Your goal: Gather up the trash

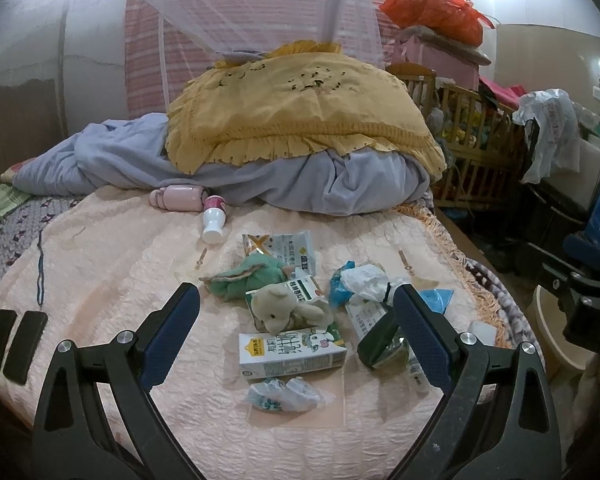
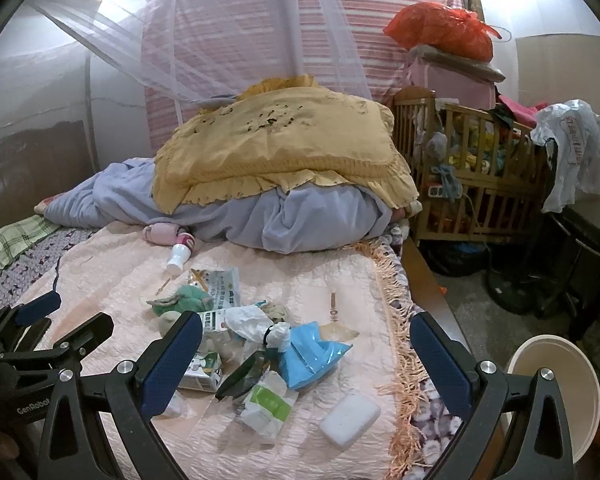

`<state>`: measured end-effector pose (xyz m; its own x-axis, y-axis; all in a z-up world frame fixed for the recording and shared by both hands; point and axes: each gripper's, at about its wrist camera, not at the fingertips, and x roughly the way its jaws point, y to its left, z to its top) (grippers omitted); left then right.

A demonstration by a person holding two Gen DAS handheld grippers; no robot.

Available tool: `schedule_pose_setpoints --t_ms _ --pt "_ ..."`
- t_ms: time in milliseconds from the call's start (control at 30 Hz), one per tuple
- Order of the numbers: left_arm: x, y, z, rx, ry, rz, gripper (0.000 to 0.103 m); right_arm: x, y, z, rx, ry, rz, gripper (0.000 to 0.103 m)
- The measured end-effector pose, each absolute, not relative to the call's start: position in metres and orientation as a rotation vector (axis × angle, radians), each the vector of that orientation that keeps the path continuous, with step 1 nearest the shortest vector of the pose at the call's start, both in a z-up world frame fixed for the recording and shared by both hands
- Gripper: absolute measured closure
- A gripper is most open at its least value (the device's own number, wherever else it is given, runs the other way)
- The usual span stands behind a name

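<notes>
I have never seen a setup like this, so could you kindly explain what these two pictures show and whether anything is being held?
No robot here: a person carries a two-fingered claw in each hand, each with a fisheye camera looking along its fingers. One picture comes from the left claw, the other from the right claw. Both claws are open and hold nothing. They hover over a bed with a pink bedspread. On it lie a milk carton, a beige plush toy, a green plush toy, a blue plastic bag, crumpled wrappers and a small white bottle. A pale bucket stands beside the bed, probably for the trash.
</notes>
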<state>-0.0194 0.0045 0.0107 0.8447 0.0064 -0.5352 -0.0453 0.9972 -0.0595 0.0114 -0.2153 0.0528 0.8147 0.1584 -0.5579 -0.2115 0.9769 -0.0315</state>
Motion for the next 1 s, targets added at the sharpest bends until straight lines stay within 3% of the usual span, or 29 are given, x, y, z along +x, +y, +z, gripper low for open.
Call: schedule_pose_setpoints --t_ms 1000 --pt "-0.013 0.017 0.003 -0.116 0.606 0.041 0.006 0.010 -0.210 0.049 -0.117 0.599 0.194 0.000"
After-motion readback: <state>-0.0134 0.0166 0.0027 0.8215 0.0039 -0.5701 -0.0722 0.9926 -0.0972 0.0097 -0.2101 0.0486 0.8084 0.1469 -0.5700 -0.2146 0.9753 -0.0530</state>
